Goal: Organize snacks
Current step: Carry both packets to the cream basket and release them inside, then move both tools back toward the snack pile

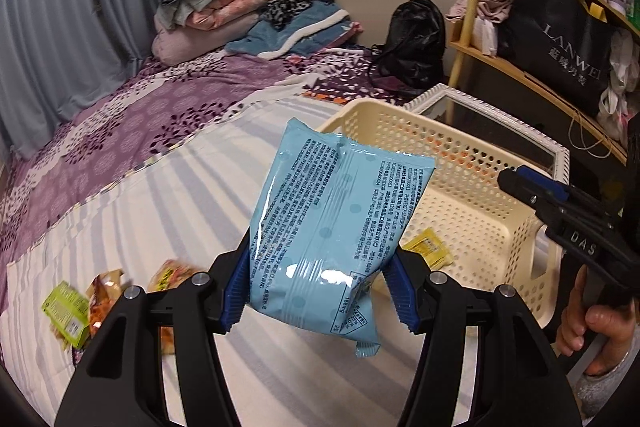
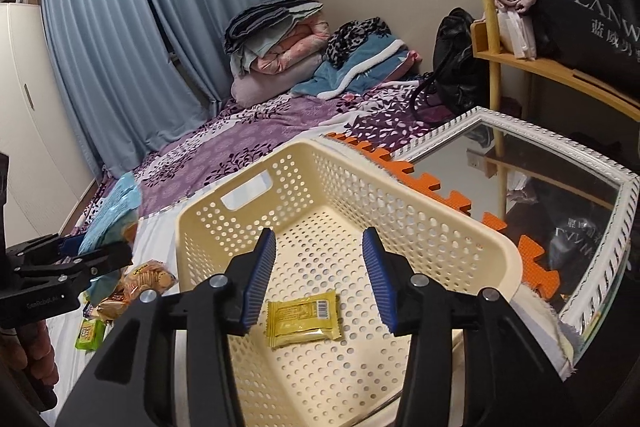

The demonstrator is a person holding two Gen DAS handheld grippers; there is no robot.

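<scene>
- Snack pack, light blue (image 1: pixel 324 227), clamped between the left gripper (image 1: pixel 320 291) pads, held above the striped bedsheet (image 1: pixel 160 211) beside the cream basket (image 1: pixel 472 195).
- Right wrist view: right gripper (image 2: pixel 320 279) jaws apart, nothing between; yellow sachet (image 2: pixel 304 317) lies on the basket floor.

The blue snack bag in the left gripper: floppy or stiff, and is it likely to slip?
The blue snack bag stands upright above the left gripper without drooping, so it is probably puffy and fairly stiff. Its glossy film shows glare, so it may be slippery. The pads pinch it only near the bottom, so it could tilt or slide when swung.
</scene>
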